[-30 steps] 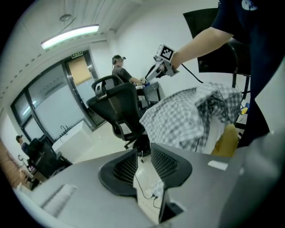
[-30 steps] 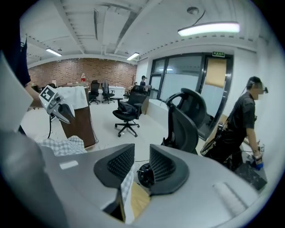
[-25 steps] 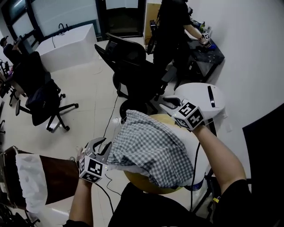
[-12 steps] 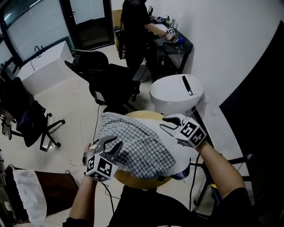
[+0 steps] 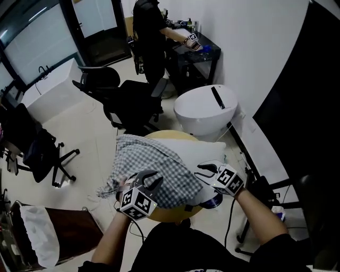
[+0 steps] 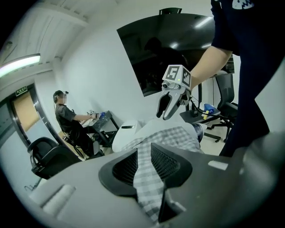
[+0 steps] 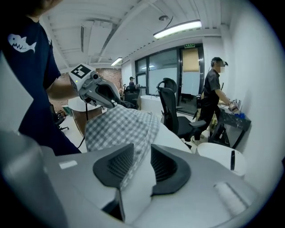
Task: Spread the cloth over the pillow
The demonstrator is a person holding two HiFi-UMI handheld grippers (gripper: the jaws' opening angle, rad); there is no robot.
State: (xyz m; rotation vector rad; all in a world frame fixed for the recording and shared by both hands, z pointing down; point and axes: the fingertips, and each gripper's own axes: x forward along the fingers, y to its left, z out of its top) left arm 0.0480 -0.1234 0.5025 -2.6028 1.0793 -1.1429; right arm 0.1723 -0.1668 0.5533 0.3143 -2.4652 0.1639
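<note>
Half the pillow (image 5: 206, 153) lies bare: left gripper (image 5: 150, 179) clamps the checked cloth (image 5: 154, 162); right gripper (image 5: 204, 172) jaws, just opening, straddle its edge.

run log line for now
step: spreading cloth | left gripper: shut on cloth | right gripper: jaws just opened further, cloth edge and pillow between | pillow: partly covered

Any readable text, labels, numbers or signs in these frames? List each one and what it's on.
Nothing reads clearly.
Green sign above the doorway: too small to read.
White print on the dark shirt: cut off by the frame edge, unreadable.
Shark print on the same shirt: picture only, no words.
Marker cubes: black-and-white coded squares, no letters or digits.
</note>
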